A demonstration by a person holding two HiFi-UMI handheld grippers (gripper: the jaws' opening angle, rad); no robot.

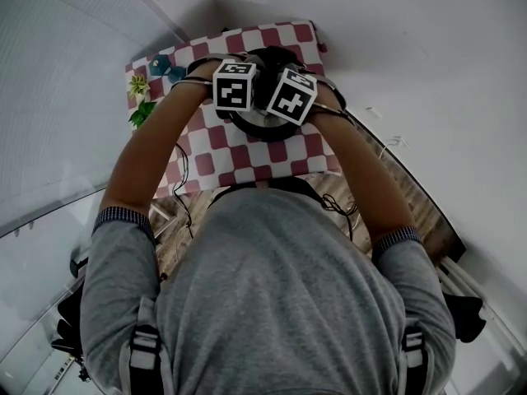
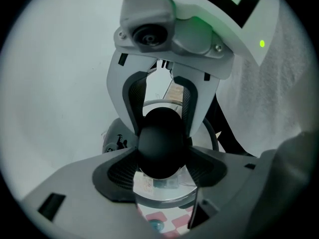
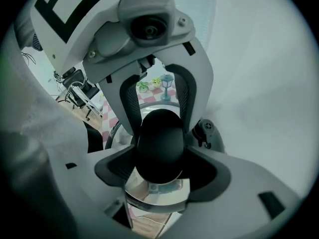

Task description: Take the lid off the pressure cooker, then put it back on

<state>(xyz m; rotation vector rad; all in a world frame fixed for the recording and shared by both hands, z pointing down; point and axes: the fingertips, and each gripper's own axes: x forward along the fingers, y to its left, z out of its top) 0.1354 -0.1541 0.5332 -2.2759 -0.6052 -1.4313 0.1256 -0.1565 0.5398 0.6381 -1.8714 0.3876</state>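
Left claw [image 2: 162,172] and right claw [image 3: 159,167] hide most of the lid [image 2: 167,195].

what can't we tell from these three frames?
- Head view: most of the cooker, hidden under the marker cubes.
- Gripper views: whether the lid is locked; the knob, left claw and right claw block most of it.
- Head view: ornaments on the cloth, too small.

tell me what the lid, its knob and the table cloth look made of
The lid looks like polished metal, likely steel: it mirrors its surroundings. The knob seems to be black plastic, smooth with a dull sheen. The cloth is red and white checked, fabric or oilcloth; the weave is too small to tell.
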